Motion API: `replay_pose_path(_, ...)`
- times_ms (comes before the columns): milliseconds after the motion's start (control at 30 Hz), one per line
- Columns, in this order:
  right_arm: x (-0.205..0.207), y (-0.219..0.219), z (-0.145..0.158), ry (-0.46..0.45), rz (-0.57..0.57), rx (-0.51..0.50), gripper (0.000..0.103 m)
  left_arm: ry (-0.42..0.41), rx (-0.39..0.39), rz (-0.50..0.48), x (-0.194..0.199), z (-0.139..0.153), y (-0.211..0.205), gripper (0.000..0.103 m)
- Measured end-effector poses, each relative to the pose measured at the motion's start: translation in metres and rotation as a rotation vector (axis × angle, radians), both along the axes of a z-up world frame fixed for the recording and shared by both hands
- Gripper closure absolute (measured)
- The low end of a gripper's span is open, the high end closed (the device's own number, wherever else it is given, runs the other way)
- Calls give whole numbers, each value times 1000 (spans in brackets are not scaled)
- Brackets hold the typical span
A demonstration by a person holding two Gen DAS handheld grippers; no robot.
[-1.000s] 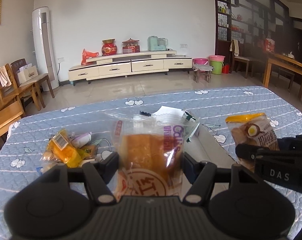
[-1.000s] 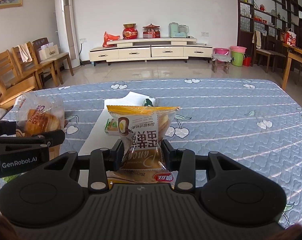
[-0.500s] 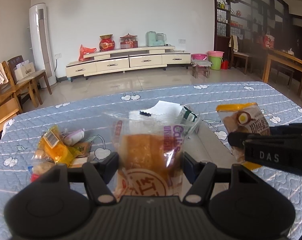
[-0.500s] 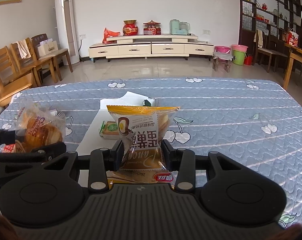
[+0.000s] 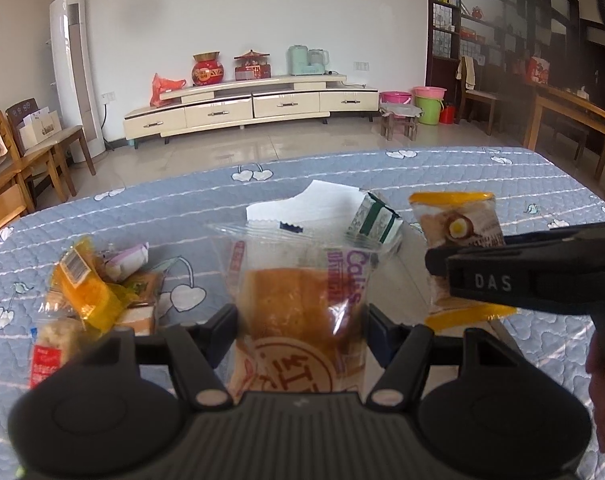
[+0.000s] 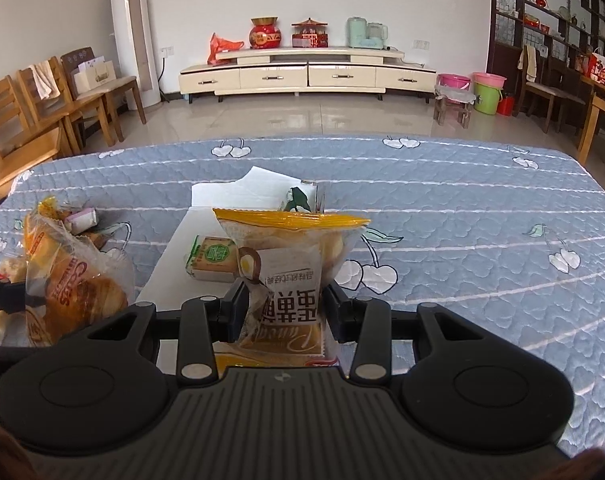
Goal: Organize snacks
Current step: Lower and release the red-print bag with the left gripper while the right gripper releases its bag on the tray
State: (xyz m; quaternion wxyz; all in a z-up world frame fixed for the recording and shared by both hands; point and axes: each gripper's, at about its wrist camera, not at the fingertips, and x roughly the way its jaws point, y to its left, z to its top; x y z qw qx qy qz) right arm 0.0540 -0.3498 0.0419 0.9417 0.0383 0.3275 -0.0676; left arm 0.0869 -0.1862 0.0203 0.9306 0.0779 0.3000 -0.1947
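My left gripper is shut on a clear bread packet and holds it above the table. It also shows at the left of the right wrist view. My right gripper is shut on a yellow-topped egg cake packet, which also shows at the right of the left wrist view. A white open box lies on the table below both packets, with a small green packet in it and another green-and-white packet at its far end.
A pile of loose snack packets lies on the blue quilted tablecloth at the left. Wooden chairs stand beyond the table's left edge.
Both grippers have tilted down and moved forward over the table, still holding their packets. The white box and the snack pile now sit nearer in view.
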Motion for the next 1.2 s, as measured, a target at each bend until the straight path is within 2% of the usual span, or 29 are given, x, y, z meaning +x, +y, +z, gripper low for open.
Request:
replay_pose_path(300, 18, 1, 1, 24, 6, -16, 52, 36, -6, -33, 11, -11, -12, 36)
replay_pose_path(367, 17, -1, 3, 6, -4, -28, 28, 49, -24, -63, 12, -12, -15, 36)
replay_pose_path(400, 15, -2, 5, -17, -15, -38, 3, 50, -33, -71, 11, -12, -16, 33)
replay_pose_path(433, 12, -2, 8, -45, -27, -48, 0, 56, -44, -84, 10, -12, -16, 23)
replay_pose_path(467, 9, -2, 12, -61, -28, -54, 0, 51, -53, -92, 9, -12, -16, 13)
replay_pose_path(667, -19, 0, 35, -135, -56, -84, 0, 7, -59, -78, -4, -1, -7, 2)
replay_pose_path(800, -42, 2, 46, -164, -71, -79, 0, -3, -63, -45, -12, 9, 7, 1)
replay_pose_path(900, -60, 2, 51, -177, -84, -66, 0, -25, -32, -13, -21, 16, 16, 1)
replay_pose_path(967, -67, 5, 51, -179, -91, -62, 0, -37, -8, 6, -28, 19, 22, 1)
replay_pose_path(1200, -83, 23, 45, -161, -79, -50, 0, -40, -1, 53, -47, 24, 51, 1)
